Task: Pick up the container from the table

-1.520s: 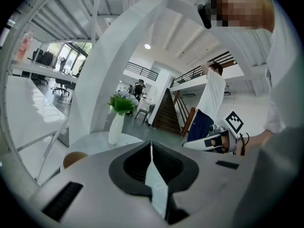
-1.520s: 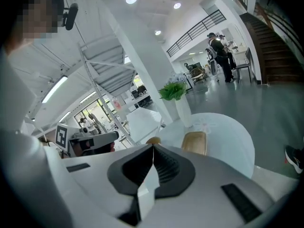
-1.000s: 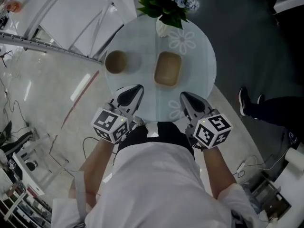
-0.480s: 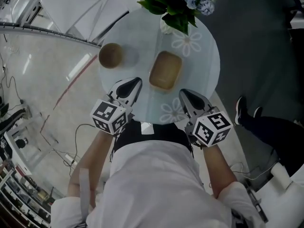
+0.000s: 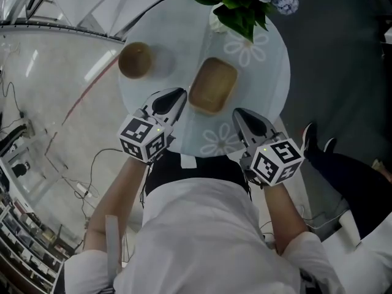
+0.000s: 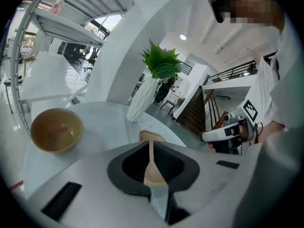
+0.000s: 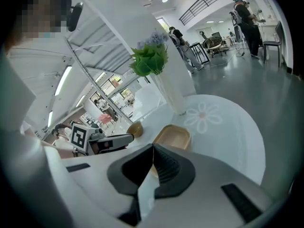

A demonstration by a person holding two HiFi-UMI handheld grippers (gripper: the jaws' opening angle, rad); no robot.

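A tan rectangular container lies empty near the middle of the round white table. My left gripper hovers at the container's near-left corner, shut and holding nothing. My right gripper sits over the table's near edge, a little short of the container's near-right side, also shut and empty. In the left gripper view the container shows just beyond the closed jaws of the left gripper. In the right gripper view the container lies just ahead of the right gripper.
A round brown bowl stands at the table's left, also seen as the bowl. A white vase with green leaves and blue flowers stands at the far edge. Floor cables run at the left; a person's shoe is at the right.
Both grippers have edged forward over the table toward the container, the left one more. The head view has shifted, so the table now sits higher in the frame.
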